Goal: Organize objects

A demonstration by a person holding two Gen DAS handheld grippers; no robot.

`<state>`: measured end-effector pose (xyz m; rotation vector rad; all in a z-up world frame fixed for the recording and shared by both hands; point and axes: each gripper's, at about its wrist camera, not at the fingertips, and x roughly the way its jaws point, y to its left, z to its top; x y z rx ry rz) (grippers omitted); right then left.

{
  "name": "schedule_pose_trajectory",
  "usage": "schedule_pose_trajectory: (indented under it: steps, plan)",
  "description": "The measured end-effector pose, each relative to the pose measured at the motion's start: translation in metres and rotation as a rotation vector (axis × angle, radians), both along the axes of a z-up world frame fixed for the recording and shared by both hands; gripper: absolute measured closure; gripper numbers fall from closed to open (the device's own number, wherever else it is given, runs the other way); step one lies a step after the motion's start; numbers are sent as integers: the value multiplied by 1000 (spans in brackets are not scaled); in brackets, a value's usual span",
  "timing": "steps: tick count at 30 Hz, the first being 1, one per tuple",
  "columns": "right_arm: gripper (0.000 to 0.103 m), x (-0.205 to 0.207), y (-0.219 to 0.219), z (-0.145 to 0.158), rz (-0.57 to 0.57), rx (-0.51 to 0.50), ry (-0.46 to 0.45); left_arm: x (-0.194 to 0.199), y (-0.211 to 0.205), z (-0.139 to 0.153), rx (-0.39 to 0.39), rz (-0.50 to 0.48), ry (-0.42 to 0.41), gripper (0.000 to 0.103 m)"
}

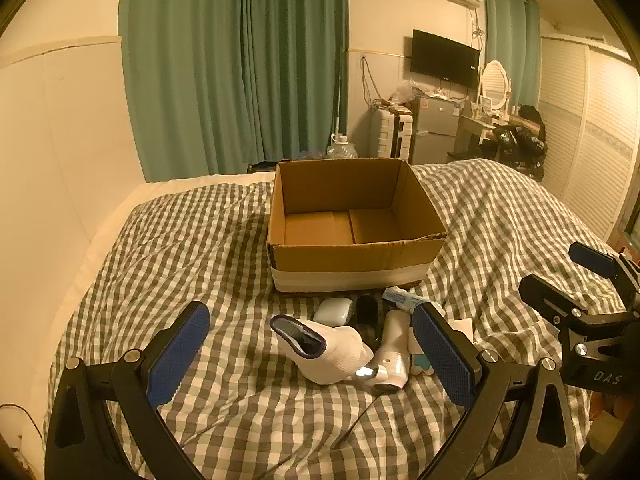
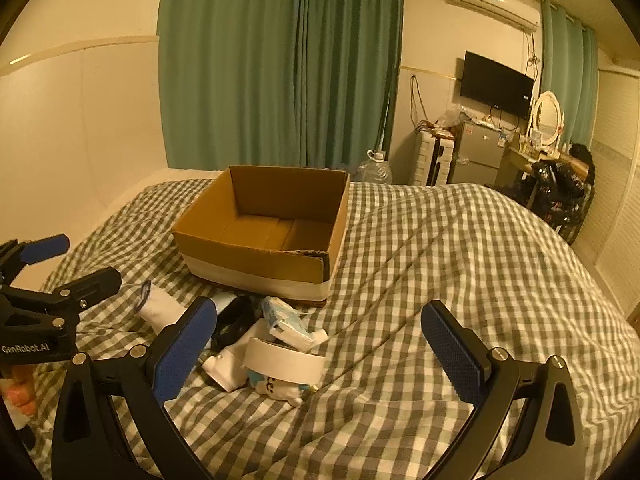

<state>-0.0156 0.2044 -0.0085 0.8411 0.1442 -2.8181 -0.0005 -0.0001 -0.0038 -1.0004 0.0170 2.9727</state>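
Observation:
An empty open cardboard box (image 1: pixel 352 254) (image 2: pixel 256 256) stands on the checked bed cover. In front of it lies a small pile: a white sock (image 1: pixel 332 354) (image 2: pixel 160 308), a white hair dryer (image 1: pixel 390 360), a white case (image 1: pixel 333 310), a black item (image 1: pixel 367 308) (image 2: pixel 236 316), a tissue pack (image 2: pixel 286 322) and a roll of white tape (image 2: pixel 282 364). My left gripper (image 1: pixel 316 354) is open, its fingers on either side of the sock and dryer, above them. My right gripper (image 2: pixel 320 354) is open and empty, just right of the pile.
The bed cover (image 2: pixel 460 280) stretches wide to the right. A white wall (image 1: pixel 60 140) borders the bed on the left. Green curtains (image 1: pixel 232 68), a small fridge (image 1: pixel 434 128) and a dressing table (image 2: pixel 540 148) stand beyond the bed's far end.

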Motion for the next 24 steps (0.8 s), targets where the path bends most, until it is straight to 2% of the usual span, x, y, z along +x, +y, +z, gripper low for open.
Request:
schedule_pose_trajectory:
  steps: [6, 24]
  plan:
    - [0, -2, 0, -2, -30, 29, -4, 0, 1, -1, -2, -3, -1, 0]
    - [0, -2, -3, -5, -13, 44, -30, 4, 4, -1, 9, -35, 23, 0]
